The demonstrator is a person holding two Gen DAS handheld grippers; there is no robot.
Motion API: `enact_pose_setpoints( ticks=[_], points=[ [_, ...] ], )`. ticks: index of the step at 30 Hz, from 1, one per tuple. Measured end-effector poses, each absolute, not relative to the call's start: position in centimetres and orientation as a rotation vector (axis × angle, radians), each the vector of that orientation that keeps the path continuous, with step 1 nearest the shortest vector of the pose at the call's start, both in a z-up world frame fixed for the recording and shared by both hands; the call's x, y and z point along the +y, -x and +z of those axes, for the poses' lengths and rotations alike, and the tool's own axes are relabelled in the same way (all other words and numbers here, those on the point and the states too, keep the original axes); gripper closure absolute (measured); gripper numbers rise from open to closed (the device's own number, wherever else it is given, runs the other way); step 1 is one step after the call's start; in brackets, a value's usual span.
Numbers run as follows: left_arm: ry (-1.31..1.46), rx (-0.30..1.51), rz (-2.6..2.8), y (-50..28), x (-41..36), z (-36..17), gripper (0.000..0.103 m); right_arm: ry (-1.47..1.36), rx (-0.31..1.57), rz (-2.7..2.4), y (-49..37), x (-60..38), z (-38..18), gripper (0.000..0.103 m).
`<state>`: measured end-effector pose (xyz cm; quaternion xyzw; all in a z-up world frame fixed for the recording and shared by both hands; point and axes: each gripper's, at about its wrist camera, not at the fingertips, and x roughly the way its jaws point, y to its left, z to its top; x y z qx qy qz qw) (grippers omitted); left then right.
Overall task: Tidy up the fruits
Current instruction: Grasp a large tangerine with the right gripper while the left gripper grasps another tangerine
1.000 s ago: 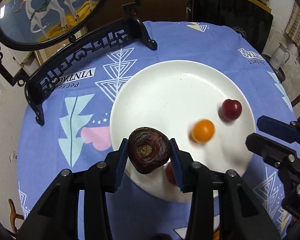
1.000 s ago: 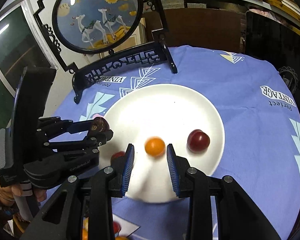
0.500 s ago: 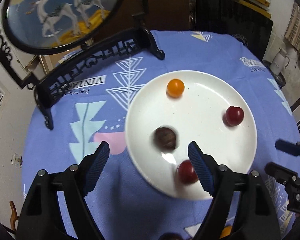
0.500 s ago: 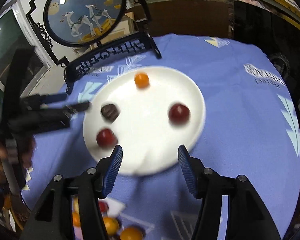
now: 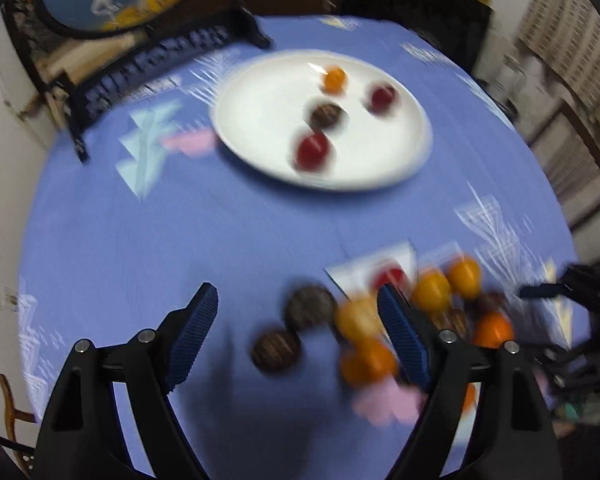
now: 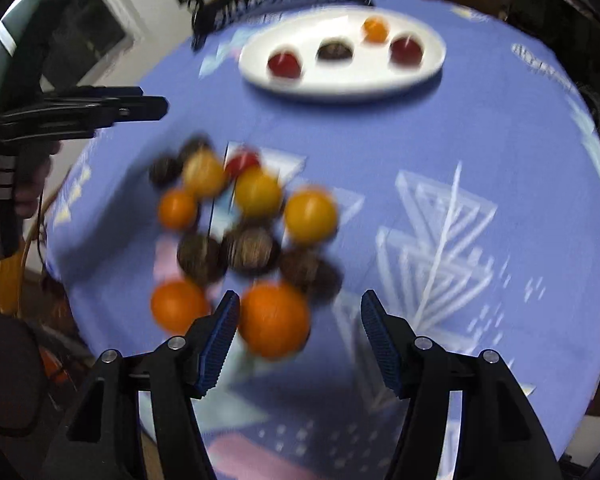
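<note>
I see the round table under its blue patterned tablecloth (image 5: 140,240), and toward its far side the white plate (image 6: 340,80) already carrying four small fruits: an orange one, two red ones and a dark brown one (image 6: 335,49). Nearer me lies the unsorted heap of fruit (image 6: 244,224), loose on the cloth, yellow, orange, red and dark brown pieces touching one another. My right gripper (image 6: 298,338) hangs over its near edge with jaws spread wide and nothing between them, the biggest orange fruit (image 6: 274,320) just beside the left pad. My left gripper (image 5: 296,340) is likewise released and empty above two dark brown fruits (image 5: 276,350). I judge these round, smooth, light pieces will roll and slip, so I would pinch each across its widest middle, gently, since the red ones look soft-skinned.
</note>
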<state>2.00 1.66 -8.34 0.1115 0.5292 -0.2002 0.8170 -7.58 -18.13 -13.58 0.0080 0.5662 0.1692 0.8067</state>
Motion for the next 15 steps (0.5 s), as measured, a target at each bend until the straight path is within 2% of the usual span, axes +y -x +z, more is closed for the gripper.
enact_pose_setpoints(
  ticks=[5,7,15],
  points=[
    [-0.282,1.193,-0.569,3.7,0.1,-10.1,0.022,-0.03,1.222,0.369,8.3,-16.6,-15.4,0.04],
    [-0.323,1.2,-0.606,5.6,-0.9,-10.9,0.022,-0.007,1.21,0.375,8.2,-15.8,-15.8,0.057],
    [-0.3,1.227,-0.663,7.9,-4.3,-12.7,0.022,-0.048,1.214,0.344,9.4,-18.2,-14.7,0.058]
  ],
)
